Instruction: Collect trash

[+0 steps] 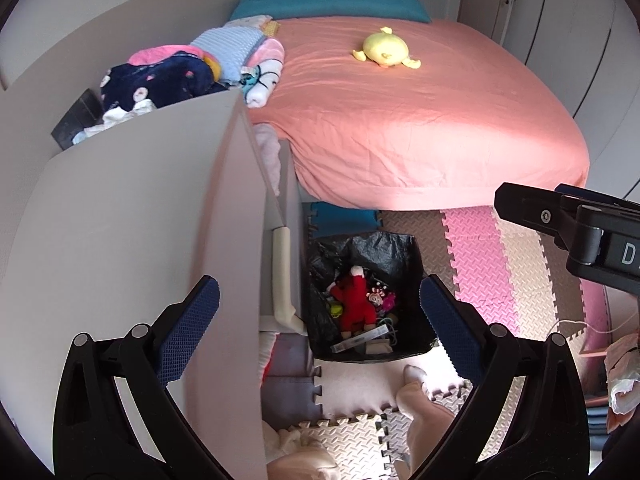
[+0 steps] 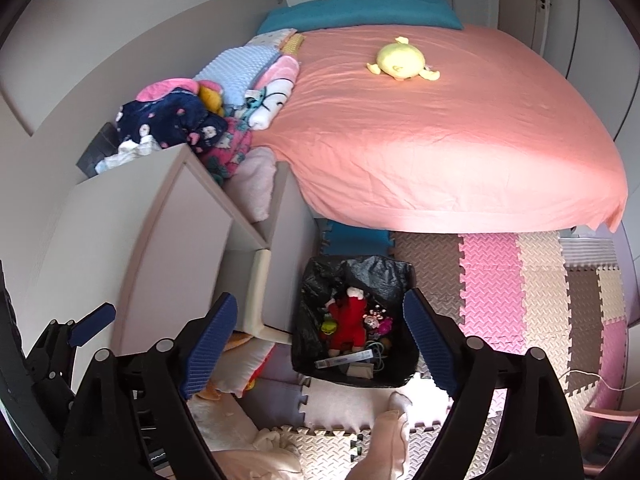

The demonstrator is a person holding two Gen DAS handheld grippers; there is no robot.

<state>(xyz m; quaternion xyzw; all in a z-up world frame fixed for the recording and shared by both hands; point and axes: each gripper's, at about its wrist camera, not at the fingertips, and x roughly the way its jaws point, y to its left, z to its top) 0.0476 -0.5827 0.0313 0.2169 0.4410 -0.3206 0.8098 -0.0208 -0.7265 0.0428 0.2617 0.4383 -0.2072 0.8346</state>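
Left wrist view: The left claw (image 1: 320,320) is held high over the floor with its two blue-padded fingers (image 1: 191,330) spread wide and nothing between them. Framed in the gap below is the trash bin (image 1: 412,346), a square container lined with a black bag, standing on the foam puzzle mat (image 1: 480,264) at the foot of the bed (image 1: 420,120). Inside it lie a red plush toy (image 1: 356,300), small colourful items and a flat white pack near the front wall. A grey cabinet (image 1: 132,216) stands just left of the bin and fills the left side of the view; bundled clothes (image 1: 160,80) are heaped behind it. A yellow plush (image 1: 386,50) rests on the pink sheet, well apart from the bin. Part of the right claw's body (image 1: 580,232) shows at the right edge; its fingers are out of this frame.

Right wrist view: The right claw (image 2: 318,340) likewise stands open and empty, blue fingers (image 2: 430,344) parted on either side of the trash bin (image 2: 308,356). The red plush toy (image 2: 352,320) lies in the middle of the bin's contents. The left claw (image 2: 90,324) shows at the lower left edge beside the grey cabinet (image 2: 160,240). The person's leg in pale trousers (image 2: 390,440) and socked foot stand on the mat just in front of the bin.
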